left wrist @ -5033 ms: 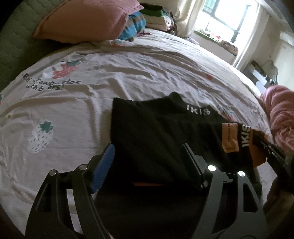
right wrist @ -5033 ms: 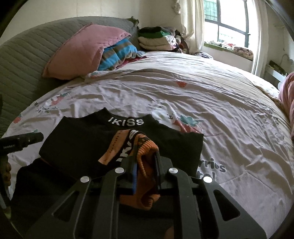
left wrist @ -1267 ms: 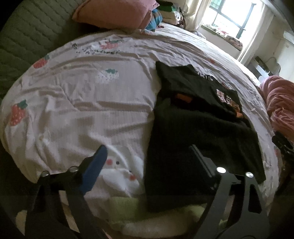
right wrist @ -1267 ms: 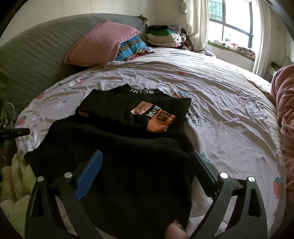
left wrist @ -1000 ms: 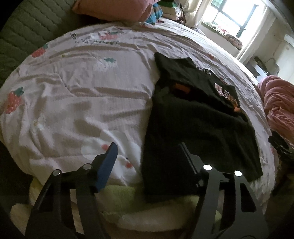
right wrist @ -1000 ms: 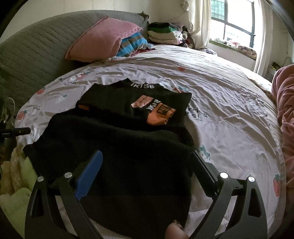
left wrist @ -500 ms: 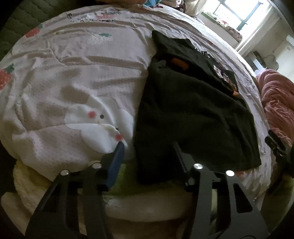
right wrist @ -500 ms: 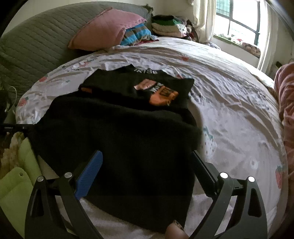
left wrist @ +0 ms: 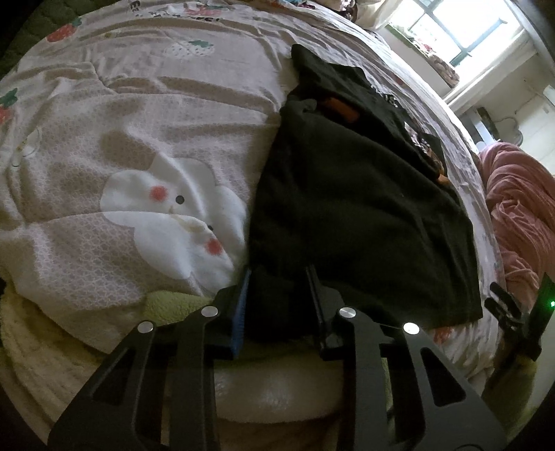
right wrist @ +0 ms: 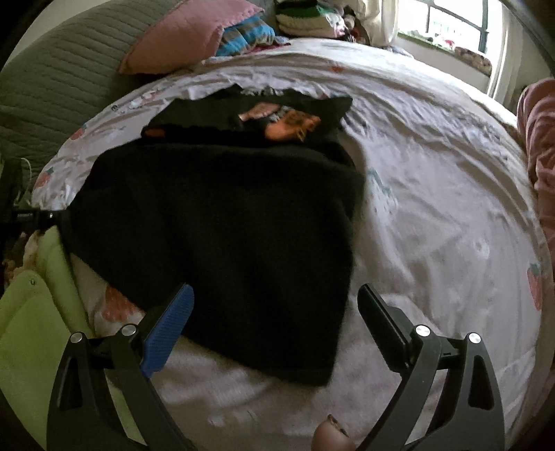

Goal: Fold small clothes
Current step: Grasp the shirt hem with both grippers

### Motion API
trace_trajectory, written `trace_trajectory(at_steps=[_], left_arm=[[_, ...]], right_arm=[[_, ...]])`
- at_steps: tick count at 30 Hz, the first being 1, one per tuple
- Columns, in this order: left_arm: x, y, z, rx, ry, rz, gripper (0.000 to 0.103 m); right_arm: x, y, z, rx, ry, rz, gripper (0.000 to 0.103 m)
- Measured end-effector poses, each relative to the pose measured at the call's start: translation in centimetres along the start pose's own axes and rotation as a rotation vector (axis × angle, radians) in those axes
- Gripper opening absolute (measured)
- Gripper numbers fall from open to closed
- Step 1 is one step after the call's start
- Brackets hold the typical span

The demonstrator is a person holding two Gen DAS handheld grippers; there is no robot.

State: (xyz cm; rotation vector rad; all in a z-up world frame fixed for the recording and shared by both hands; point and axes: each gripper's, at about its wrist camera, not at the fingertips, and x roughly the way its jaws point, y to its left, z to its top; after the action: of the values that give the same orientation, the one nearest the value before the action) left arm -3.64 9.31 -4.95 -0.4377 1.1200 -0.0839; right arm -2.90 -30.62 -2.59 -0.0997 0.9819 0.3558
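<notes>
Left wrist view: my left gripper straddles the near corner of the black top, not yet pinching. Right gripper is wide apart just before its hem. Sleeves look folded in; bottom fold is left.

- My left wrist view sits low at the near edge of the bed, looking forward and to the right along the fingers of the left gripper, very close to the near left corner of the black garment.
- My right wrist view rides higher, over the garment's near right corner, facing the pink pillow past the right gripper.
- The 2 views share the garment, the printed bedsheet and the window.
</notes>
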Motion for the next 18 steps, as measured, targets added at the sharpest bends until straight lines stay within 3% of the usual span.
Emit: trace_trajectory(at_steps=[3, 5, 12, 15, 17, 18], left_arm=[[0.0, 0.1, 0.0, -0.009, 0.000, -0.009, 0.022], [-0.1, 0.3, 0.0, -0.010, 0.002, -0.009, 0.022], [0.0, 0.2, -0.1, -0.013, 0.007, -0.004, 0.023], [0.1, 0.1, -0.1, -0.010, 0.008, 0.003, 0.023], [0.0, 0.1, -0.1, -0.007, 0.002, 0.008, 0.021], [-0.1, 0.0, -0.2, -0.006, -0.005, 0.011, 0.016]], right_arm=[[0.2, -1.1, -1.0, 0.051, 0.044, 0.046, 0.092], [0.4, -1.6, -1.3, 0.080, 0.057, 0.071, 0.076], [2.1, -2.4, -2.2, 0.130, 0.124, 0.091, 0.052], [2.2, -2.8, -2.4, 0.135, 0.124, 0.090, 0.034], [1.5, -2.7, -2.2, 0.124, 0.095, 0.112, 0.016], [1.1, -2.7, -2.0, 0.116, 0.081, 0.119, 0.014]])
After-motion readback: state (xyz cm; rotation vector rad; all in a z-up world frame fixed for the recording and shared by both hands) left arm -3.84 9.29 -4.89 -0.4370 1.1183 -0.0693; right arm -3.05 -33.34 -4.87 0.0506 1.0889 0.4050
